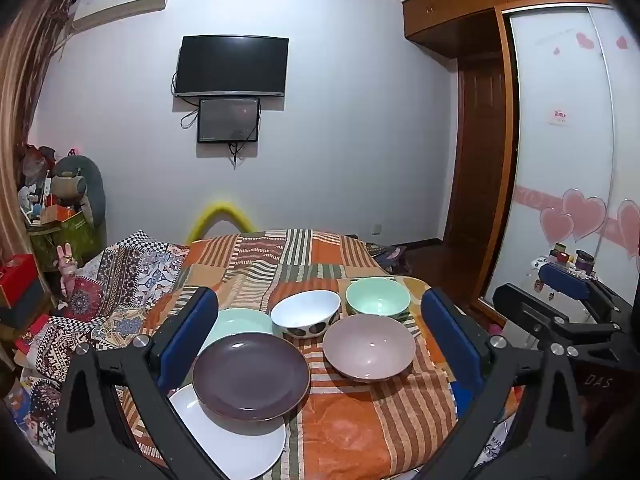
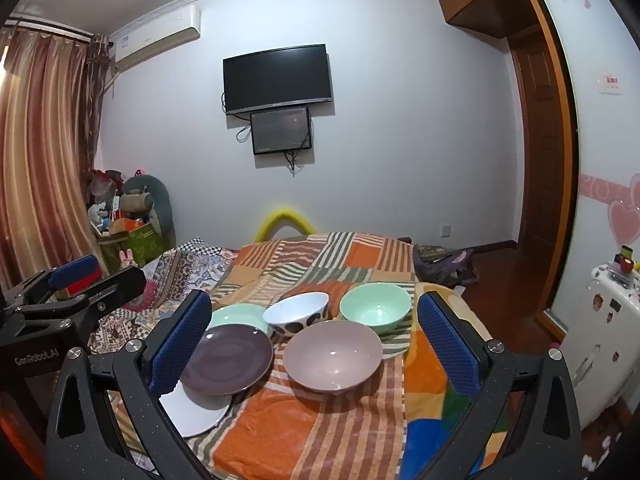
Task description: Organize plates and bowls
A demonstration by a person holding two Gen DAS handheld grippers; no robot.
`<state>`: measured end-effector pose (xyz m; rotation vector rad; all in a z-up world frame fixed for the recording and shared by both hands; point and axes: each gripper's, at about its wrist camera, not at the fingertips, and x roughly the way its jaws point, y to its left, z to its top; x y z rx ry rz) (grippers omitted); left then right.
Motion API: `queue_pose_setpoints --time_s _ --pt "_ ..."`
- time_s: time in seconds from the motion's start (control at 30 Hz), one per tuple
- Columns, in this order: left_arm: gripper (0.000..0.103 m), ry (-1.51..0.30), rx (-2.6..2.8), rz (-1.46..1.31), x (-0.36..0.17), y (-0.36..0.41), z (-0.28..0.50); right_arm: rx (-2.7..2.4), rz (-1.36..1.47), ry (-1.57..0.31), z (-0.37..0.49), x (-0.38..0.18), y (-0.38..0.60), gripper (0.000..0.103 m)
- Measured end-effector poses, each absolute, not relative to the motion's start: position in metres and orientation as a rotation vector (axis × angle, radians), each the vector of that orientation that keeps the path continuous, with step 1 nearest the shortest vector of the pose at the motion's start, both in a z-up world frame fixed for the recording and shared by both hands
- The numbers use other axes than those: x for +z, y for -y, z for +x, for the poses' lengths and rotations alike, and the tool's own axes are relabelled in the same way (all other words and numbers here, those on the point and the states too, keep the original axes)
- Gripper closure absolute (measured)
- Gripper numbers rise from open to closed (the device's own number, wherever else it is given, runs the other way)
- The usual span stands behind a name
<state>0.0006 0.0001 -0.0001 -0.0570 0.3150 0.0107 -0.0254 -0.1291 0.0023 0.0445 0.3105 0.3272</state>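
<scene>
On the bed, a striped orange, brown and cream blanket (image 1: pixel 360 432) carries all the crockery. Three plates sit to the left: a glossy dark purple round plate (image 1: pixel 251 376) lies on top, its near edge overlapping a plain white round plate (image 1: pixel 236 448) and its far edge overlapping a pale mint-green plate (image 1: pixel 240 322), of which only a crescent shows. Just beside them to the right stand three bowls, all upright and empty: a white bowl with dark oval spots on its outer wall (image 1: pixel 306 314) in the middle, a mint-green bowl (image 1: pixel 378 296) farther right and back, and a wide dusty-pink bowl (image 1: pixel 369 346) nearest the viewer, close in front of the other two. The left gripper (image 1: pixel 320 340) hangs above the near end of the bed with its blue-padded jaws spread wide apart and holding nothing; the plates and bowls appear between them. The right gripper (image 2: pixel 314 344) is likewise wide apart and empty, framing the same group, with the purple plate (image 2: pixel 226 360) near its left pad and the pink bowl (image 2: pixel 333 354) at the centre. On the wall beyond hang a black flat television (image 2: pixel 278 78) and a smaller dark screen (image 2: pixel 281 130) just under it.
</scene>
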Motion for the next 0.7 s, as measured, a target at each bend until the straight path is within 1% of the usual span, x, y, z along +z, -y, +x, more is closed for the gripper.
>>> queue_pose_setpoints --time_s 0.3,0.37,0.7 --pt "0.0 -0.314 0.012 -0.065 -0.003 0.003 0.023 0.327 0.05 -0.31 -0.026 0.004 0.127 0.0" --pt "0.0 -0.276 0.009 -0.064 -0.001 0.0 -0.001 0.33 0.048 -0.31 -0.025 0.006 0.124 0.0" --pt "0.0 -0.274 0.011 -0.057 -0.005 0.0 -0.001 0.332 0.036 -0.302 -0.025 0.003 0.122 0.0"
